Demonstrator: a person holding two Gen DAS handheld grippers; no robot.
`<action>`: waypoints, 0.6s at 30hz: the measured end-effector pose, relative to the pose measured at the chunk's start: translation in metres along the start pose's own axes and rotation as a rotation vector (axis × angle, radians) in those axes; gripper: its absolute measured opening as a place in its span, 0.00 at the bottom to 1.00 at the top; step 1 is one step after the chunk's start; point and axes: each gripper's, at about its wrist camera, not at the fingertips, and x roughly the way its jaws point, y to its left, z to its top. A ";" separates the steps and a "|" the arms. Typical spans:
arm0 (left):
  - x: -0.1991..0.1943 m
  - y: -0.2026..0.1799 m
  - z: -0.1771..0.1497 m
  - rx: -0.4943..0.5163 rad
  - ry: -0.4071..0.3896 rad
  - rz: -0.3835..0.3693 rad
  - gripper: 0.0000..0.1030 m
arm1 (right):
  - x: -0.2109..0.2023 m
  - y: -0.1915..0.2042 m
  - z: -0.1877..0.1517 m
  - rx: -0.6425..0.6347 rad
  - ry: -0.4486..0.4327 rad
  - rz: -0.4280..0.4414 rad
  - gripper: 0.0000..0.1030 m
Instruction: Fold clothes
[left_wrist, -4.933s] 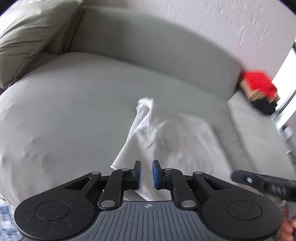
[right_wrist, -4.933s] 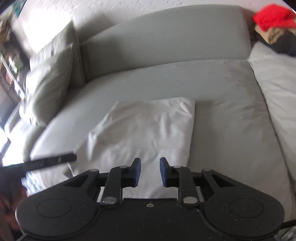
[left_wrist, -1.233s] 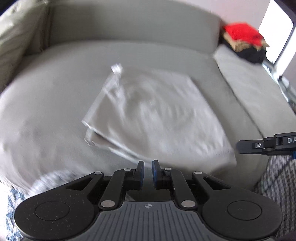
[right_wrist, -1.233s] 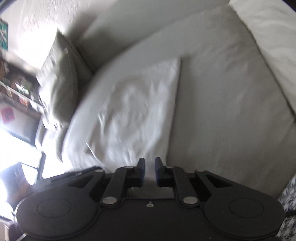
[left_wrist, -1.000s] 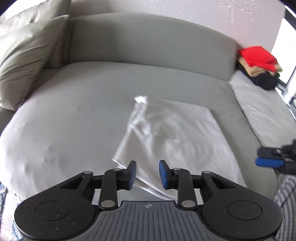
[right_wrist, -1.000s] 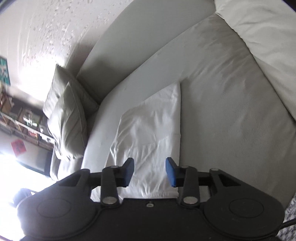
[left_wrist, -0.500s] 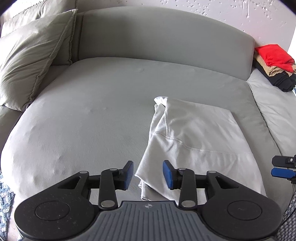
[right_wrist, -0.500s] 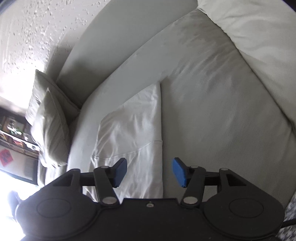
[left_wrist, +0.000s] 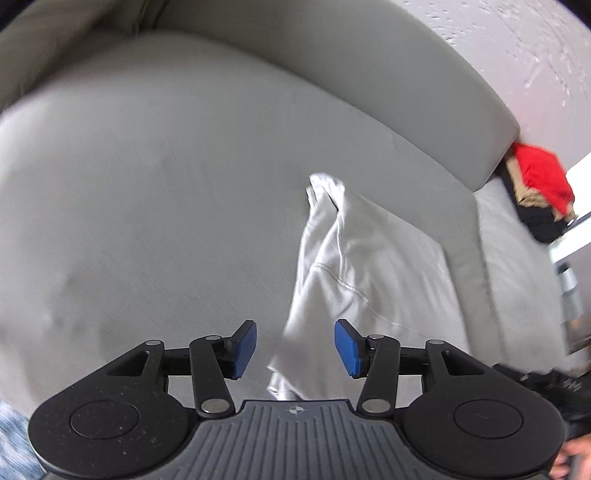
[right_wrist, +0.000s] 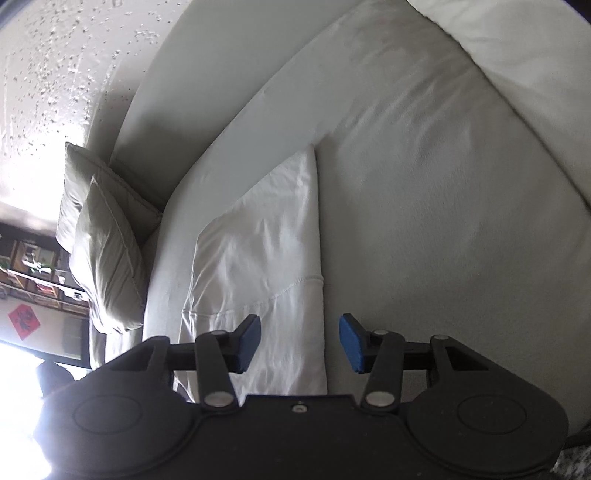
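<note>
a folded white garment (left_wrist: 373, 269) lies flat on the grey sofa seat (left_wrist: 155, 206), toward the front edge of the cushion, with a stitched seam running across its upper layer. its far left corner is bunched into a small raised fold.

the left hand-held gripper (left_wrist: 294, 346) hovers above the near left edge of the garment with its blue-padded fingers (left_wrist: 242, 349) spread wide apart, holding nothing; the cloth's edge lies below the gap between them. the right hand-held gripper (right_wrist: 300, 342) is likewise spread wide and empty, poised over the garment's (right_wrist: 266, 258) near right edge, so that the left pad is over white cloth and the right pad over bare sofa seat (right_wrist: 443, 206).

a grey-green cushion (right_wrist: 99, 254) leans against the backrest at the left end of the sofa. at the right end sits a pile of clothes with a red piece (left_wrist: 543, 177) on top. the left view is somewhat blurred.
</note>
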 end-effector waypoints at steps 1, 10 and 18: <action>0.003 0.004 0.001 -0.026 0.012 -0.031 0.47 | 0.001 -0.002 0.001 0.009 0.005 0.006 0.46; 0.013 0.017 0.009 -0.083 0.078 -0.091 0.48 | 0.012 -0.020 0.007 0.094 0.044 0.056 0.41; 0.039 0.016 0.027 -0.072 0.098 -0.114 0.65 | 0.042 -0.018 0.030 0.136 0.053 0.082 0.39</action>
